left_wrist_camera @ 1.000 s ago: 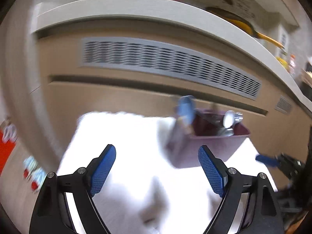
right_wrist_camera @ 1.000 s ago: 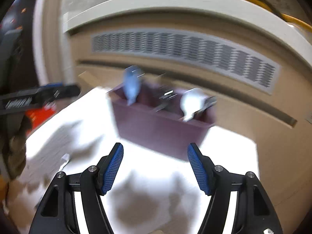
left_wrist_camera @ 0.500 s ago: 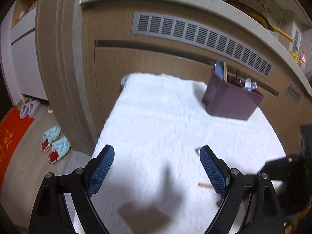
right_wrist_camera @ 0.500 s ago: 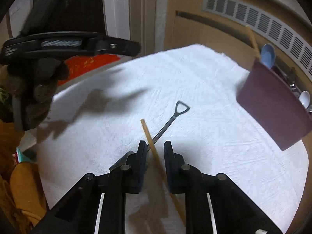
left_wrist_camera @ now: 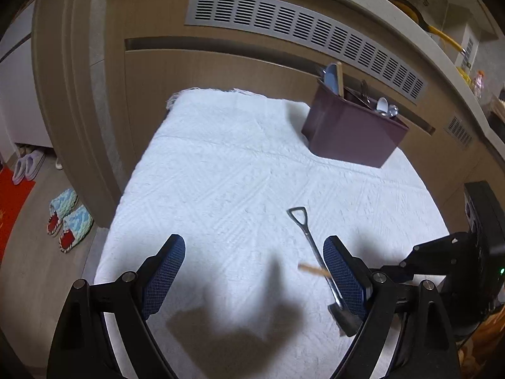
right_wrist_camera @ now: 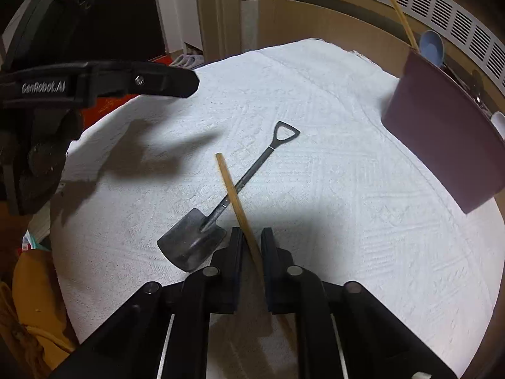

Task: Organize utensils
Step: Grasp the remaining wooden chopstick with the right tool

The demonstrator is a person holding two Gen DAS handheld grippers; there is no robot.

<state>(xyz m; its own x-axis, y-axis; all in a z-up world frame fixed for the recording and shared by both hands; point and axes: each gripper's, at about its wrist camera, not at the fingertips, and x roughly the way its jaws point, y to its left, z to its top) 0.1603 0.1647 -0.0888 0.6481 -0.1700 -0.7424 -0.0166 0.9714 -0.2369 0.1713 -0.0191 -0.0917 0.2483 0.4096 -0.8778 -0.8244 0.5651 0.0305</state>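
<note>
A dark maroon utensil holder (left_wrist_camera: 353, 132) stands at the far right of the white cloth, with a blue spoon, a chopstick and metal utensils in it; it also shows in the right wrist view (right_wrist_camera: 442, 139). My right gripper (right_wrist_camera: 252, 237) is shut on a wooden chopstick (right_wrist_camera: 235, 195), whose tip crosses over a small shovel-shaped metal spoon (right_wrist_camera: 227, 202) lying on the cloth. My left gripper (left_wrist_camera: 252, 265) is open and empty above the cloth, with the shovel spoon (left_wrist_camera: 311, 246) by its right finger.
The white textured cloth (left_wrist_camera: 221, 170) covers the table, with wooden cabinet fronts and a vent grille (left_wrist_camera: 303, 34) behind it. Slippers (left_wrist_camera: 68, 218) lie on the floor at the left. The left gripper's body (right_wrist_camera: 79, 85) shows at the left of the right wrist view.
Both grippers pulled back from the holder to the near side of the cloth. The right gripper closed on the chopstick and has lifted it slightly over the shovel spoon.
</note>
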